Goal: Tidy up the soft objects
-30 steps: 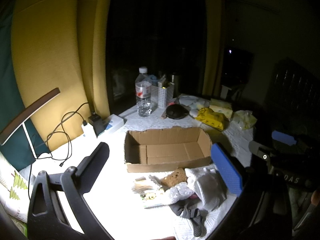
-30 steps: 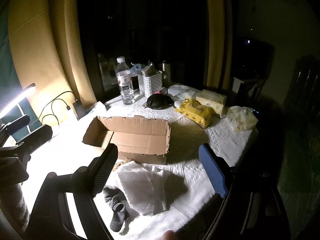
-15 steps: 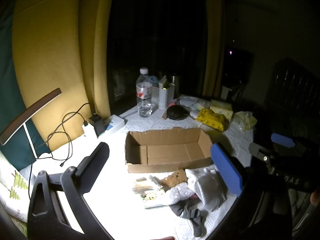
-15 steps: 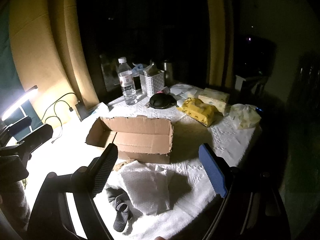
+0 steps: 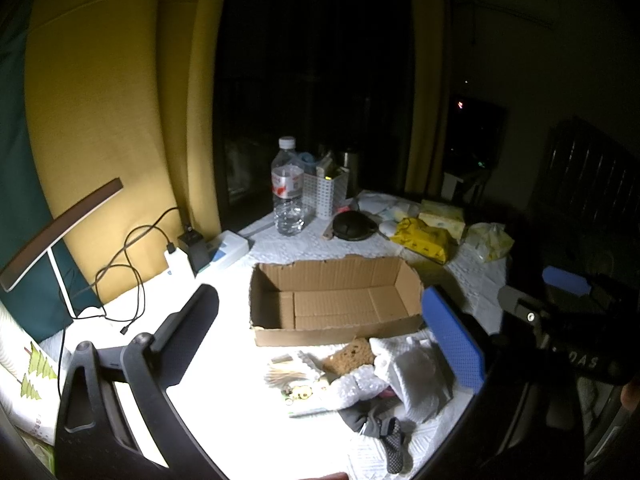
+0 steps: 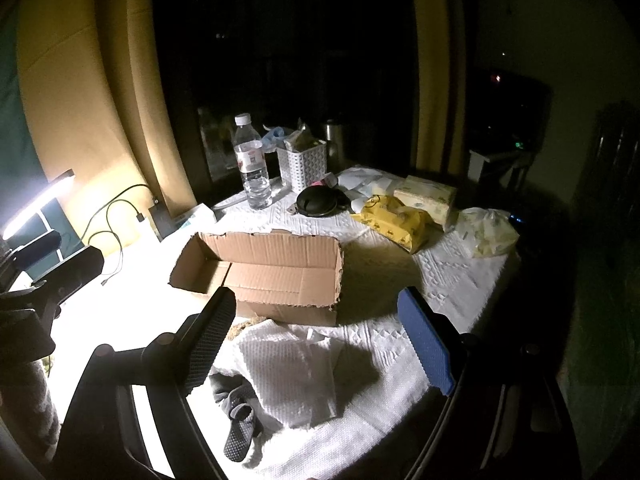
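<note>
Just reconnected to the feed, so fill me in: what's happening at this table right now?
A person holds a claw in each hand above a lamp-lit table. The left claw and right claw are both open and hold nothing. The cardboard box sits empty. The soft things lie in front of it, not yet packed: a white cloth, a dark sock, a brown sponge and some bubble wrap.

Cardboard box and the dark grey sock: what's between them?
In the right wrist view, a crumpled white textured cloth lies between the open brown cardboard box and the dark grey sock.
</note>
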Tool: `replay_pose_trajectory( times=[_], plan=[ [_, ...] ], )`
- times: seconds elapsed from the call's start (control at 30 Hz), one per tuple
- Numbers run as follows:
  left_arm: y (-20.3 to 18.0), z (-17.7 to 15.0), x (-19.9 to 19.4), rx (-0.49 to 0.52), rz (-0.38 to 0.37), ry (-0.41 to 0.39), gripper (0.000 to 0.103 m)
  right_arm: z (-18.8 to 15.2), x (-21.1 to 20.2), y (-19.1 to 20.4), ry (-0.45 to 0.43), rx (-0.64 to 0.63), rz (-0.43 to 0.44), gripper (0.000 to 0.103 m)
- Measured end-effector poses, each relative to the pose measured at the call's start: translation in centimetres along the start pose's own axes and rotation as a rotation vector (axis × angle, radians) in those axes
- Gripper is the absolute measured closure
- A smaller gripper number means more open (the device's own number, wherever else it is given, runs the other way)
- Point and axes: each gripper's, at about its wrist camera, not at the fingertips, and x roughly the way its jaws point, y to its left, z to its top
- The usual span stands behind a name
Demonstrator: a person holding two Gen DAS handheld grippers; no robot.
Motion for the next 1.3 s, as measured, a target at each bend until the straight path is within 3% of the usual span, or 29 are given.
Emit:
replay_pose_trajectory(
  times=[0.7,0.9,1.3],
  plan=[
    [-0.7,-0.2,0.4,0.013,-0.001,0.013,0.001,-0.4,0.2,-0.1,0.005,0.004,0.002,0.017],
    [-1.4,-1.4,2.2,0.025,-0.004,0.065,0.001,-1.6,1.8,-1.2,0.032,-0.004,0.013,0.017],
    [-1.3,-7.9,7.5,0.036,0.035,0.259,0.001,-5.3,7.1,-2.1,0.181,0.003,0.08,0.017]
  ],
)
